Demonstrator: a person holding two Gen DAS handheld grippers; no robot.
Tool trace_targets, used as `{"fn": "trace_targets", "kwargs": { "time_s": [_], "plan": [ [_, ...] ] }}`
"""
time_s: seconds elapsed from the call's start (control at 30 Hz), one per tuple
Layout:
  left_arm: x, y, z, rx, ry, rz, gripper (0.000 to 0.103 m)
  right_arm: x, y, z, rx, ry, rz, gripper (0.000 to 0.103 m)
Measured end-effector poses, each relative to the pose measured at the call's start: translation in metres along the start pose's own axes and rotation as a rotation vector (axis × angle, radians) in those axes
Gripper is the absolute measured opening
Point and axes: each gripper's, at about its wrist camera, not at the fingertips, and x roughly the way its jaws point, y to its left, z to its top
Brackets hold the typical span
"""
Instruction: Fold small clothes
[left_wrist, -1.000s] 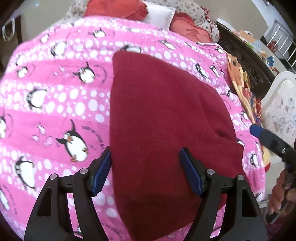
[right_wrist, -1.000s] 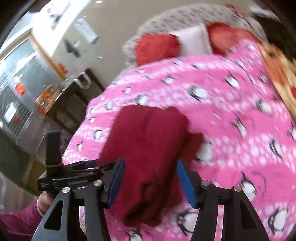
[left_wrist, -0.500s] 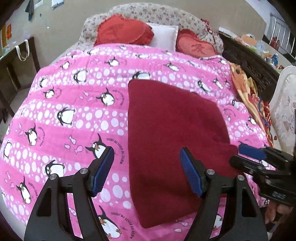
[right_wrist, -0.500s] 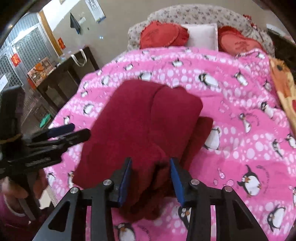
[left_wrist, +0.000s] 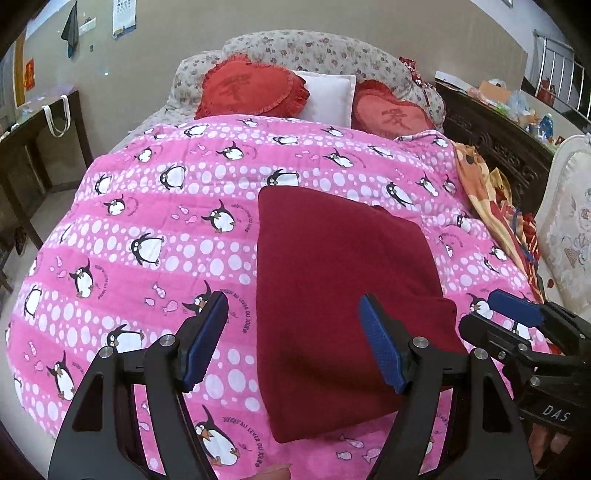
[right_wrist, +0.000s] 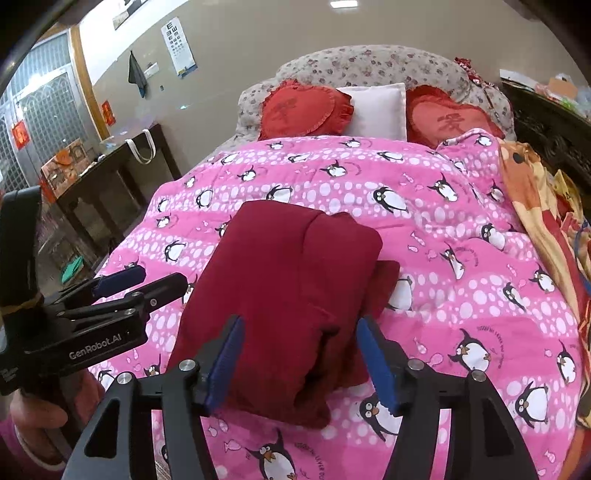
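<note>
Clothing of dark red (left_wrist: 343, 288) is seen folded on the pink penguin blanket (left_wrist: 147, 229) of the bed, near its front edge. In the right wrist view the folded piece (right_wrist: 280, 295) shows two layers, and a smaller flap comes out at its right side.

The left tool (left_wrist: 291, 339) is held above the front left part of the clothing with its jaws spread; nothing is gripped between the blue pads (left_wrist: 205, 338). The right tool (right_wrist: 301, 362) is held over the front edge of the clothing. Its jaws have just been opening, and the fabric is seen between them, but the pads (right_wrist: 223, 363) are not pressed on it.

Each tool is seen also from the other camera: the right tool (left_wrist: 513, 314) at the right corner of the clothing, the left tool (right_wrist: 122, 277) at its left side.

Two red heart cushions (left_wrist: 255, 88) and a white pillow (left_wrist: 327, 96) are placed at the head of the bed.
</note>
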Motion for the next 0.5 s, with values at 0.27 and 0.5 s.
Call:
{"fn": "trace_targets", "kwargs": {
  "time_s": [0.27, 0.5],
  "plan": [
    [-0.0015, -0.0003, -0.0013, 0.001, -0.002, 0.005, 0.074, 0.0035, 0.0004, 0.0007, 0.007, 0.006, 0.001, 0.063],
    [-0.0011, -0.0014, -0.0013, 0.003, -0.002, 0.008, 0.074, 0.0071, 0.0004, -0.0002, 0.014, 0.018, 0.0, 0.064]
  ]
}}
